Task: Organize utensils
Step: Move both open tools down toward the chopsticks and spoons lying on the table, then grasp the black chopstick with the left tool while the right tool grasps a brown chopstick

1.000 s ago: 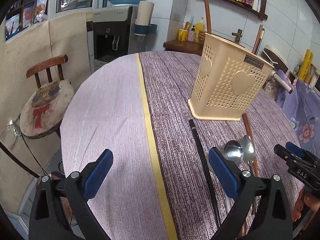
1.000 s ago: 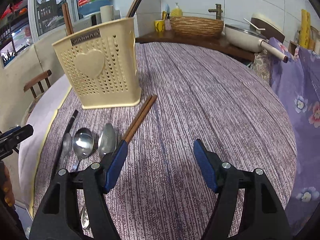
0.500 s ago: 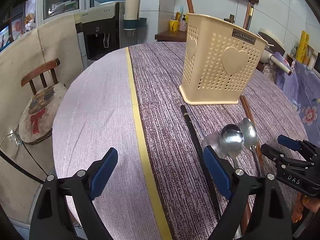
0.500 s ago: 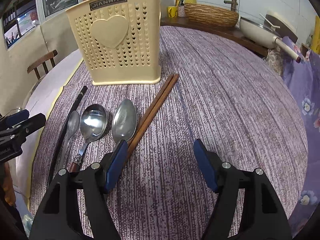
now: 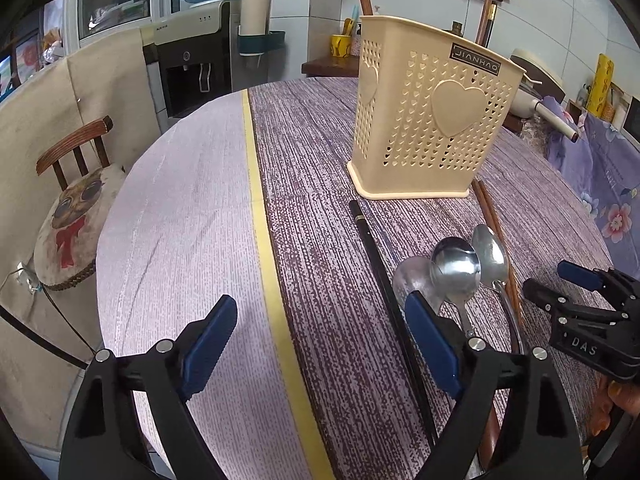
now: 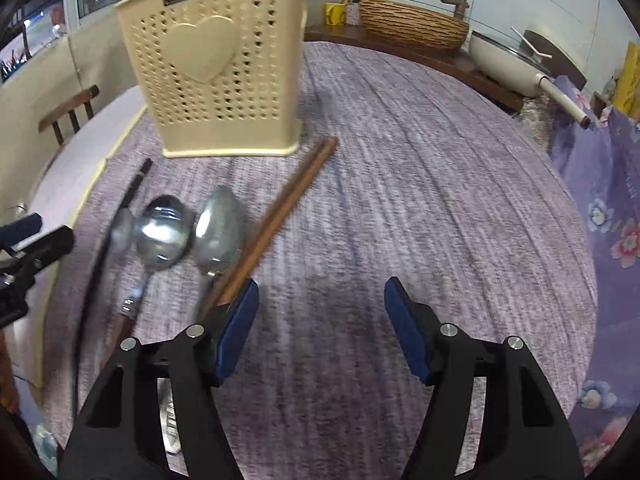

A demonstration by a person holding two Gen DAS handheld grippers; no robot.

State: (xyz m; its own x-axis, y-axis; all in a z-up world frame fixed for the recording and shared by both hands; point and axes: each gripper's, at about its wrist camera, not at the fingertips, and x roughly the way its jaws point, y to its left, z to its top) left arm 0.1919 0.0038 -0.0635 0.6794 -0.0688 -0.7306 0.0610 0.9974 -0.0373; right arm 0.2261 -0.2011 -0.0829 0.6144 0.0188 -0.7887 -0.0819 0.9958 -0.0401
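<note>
Utensil holder (image 5: pixel 434 120), cream, perforated, upright at upper centre of the surface (image 5: pixel 320 160); dark and brown sticks rise from it, likely chopsticks already sorted. Loose stock laid in a row below it, within reach: three spoons (image 6: pixel 164 236), brown chopsticks (image 6: pixel 280 212), black chopstick (image 5: pixel 376 272). Left tongs (image 5: pixel 320 344): wide apart, having just narrowed slightly, nothing between. Right tongs (image 6: pixel 320 328): partly open, just narrowing, empty, lower centre.

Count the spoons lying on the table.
3, side by side before the holder: a dull spoon leftmost by the black chopstick, a shiny round spoon in the middle, a pointed spoon against the brown chopsticks.
</note>
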